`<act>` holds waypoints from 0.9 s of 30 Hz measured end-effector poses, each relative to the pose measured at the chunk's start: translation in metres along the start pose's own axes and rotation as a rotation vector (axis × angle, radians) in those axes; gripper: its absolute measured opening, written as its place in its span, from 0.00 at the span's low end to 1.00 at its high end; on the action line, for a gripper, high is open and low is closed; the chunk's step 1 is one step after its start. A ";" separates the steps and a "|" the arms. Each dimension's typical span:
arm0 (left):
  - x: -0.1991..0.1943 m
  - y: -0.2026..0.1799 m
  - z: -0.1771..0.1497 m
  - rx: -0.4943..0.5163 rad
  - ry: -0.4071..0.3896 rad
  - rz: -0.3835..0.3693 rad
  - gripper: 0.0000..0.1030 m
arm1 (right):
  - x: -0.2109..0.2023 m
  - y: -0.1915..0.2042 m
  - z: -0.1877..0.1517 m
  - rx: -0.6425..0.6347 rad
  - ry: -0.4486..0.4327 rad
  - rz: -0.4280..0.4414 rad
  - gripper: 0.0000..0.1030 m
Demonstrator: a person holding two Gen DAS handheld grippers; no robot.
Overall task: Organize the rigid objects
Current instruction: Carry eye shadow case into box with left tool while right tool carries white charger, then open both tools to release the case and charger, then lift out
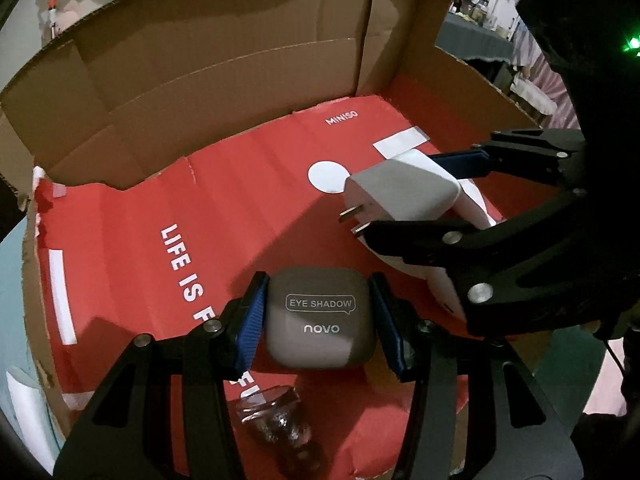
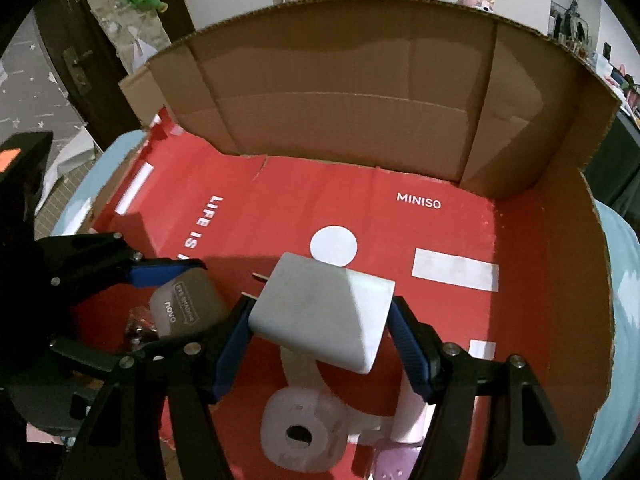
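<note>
Two grippers angled down over box (image 1: pixel 224 80), left gripper (image 1: pixel 320 316) clamping eyeshadow case (image 1: pixel 320 320), right gripper (image 2: pixel 320 336) clamping charger (image 2: pixel 320 308)

Inside one cardboard box (image 2: pixel 592 280) there are one eyeshadow case (image 1: pixel 320 320), one white plug (image 2: pixel 324 312), one clear wrapper (image 1: pixel 280 420), one paper roll (image 2: pixel 304 436) and two grippers (image 1: pixel 318 320) (image 2: pixel 322 332).
</note>
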State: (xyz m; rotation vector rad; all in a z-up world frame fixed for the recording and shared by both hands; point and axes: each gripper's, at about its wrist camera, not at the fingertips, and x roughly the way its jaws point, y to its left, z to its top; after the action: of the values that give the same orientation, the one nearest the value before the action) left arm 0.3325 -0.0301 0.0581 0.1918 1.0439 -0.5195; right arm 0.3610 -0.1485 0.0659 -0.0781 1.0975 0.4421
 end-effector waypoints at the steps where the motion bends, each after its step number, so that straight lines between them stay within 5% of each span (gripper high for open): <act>1: 0.002 0.000 0.000 0.001 0.005 0.004 0.47 | 0.002 0.000 0.000 -0.001 0.006 -0.005 0.68; 27: 0.013 -0.002 0.002 0.023 0.032 0.033 0.47 | 0.016 0.002 0.004 -0.016 0.061 -0.021 0.68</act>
State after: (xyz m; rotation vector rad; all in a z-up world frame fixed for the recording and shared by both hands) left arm 0.3381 -0.0368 0.0478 0.2380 1.0647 -0.5002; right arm 0.3697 -0.1407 0.0536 -0.1184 1.1525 0.4321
